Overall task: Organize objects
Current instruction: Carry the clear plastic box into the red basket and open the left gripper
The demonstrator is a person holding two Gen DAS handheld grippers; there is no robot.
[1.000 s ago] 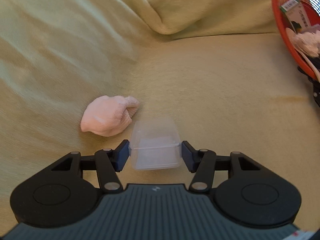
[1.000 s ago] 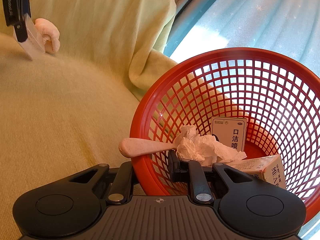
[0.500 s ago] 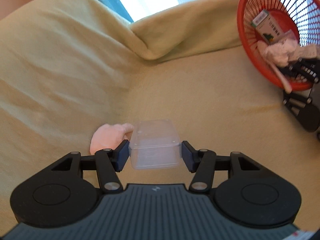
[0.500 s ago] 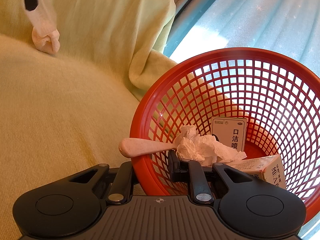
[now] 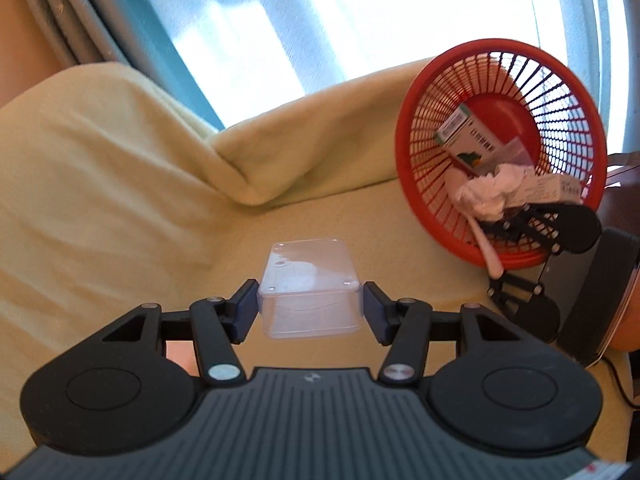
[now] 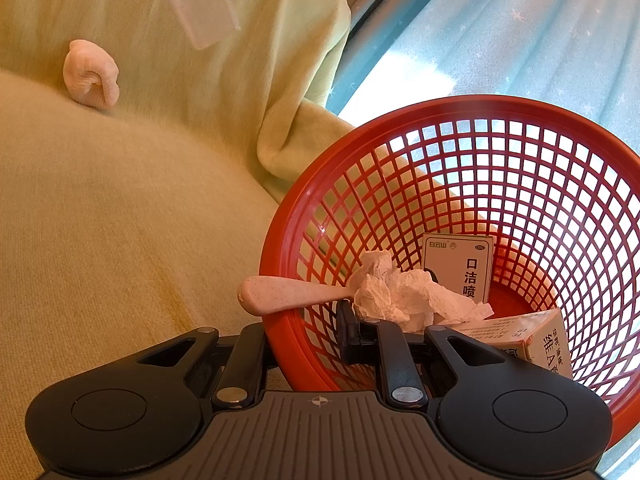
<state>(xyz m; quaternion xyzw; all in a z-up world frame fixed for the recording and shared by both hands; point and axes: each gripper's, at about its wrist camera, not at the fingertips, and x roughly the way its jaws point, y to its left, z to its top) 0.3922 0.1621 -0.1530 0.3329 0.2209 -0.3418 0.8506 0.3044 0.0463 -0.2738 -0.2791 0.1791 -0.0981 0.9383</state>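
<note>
My left gripper (image 5: 310, 307) is shut on a clear plastic box (image 5: 308, 286), held in the air above the yellow-green blanket (image 5: 120, 200). The same clear plastic box (image 6: 200, 8) shows at the top of the right wrist view. A red mesh basket (image 5: 424, 184) stands tilted at the right, and my right gripper (image 6: 308, 336) is shut on its near rim (image 6: 280, 320), one finger inside and one outside. Inside the red mesh basket (image 6: 520, 128) lie a crumpled tissue (image 6: 400, 292), two small cartons (image 6: 458, 268) and a pink spoon (image 6: 288, 296) poking over the rim. A pink rolled sock (image 6: 90, 74) lies on the blanket.
The blanket (image 6: 100, 220) covers a seat and a raised back cushion (image 5: 80, 140). Blue curtains (image 6: 500, 32) and a bright window (image 5: 320, 20) lie behind. A person's arm (image 5: 624, 320) shows at the far right edge behind the right gripper (image 5: 540, 240).
My left gripper has lifted the clear box up from beside the pink sock and swung right toward the basket. The sock has dropped out of its view. The right gripper and basket kept still.
</note>
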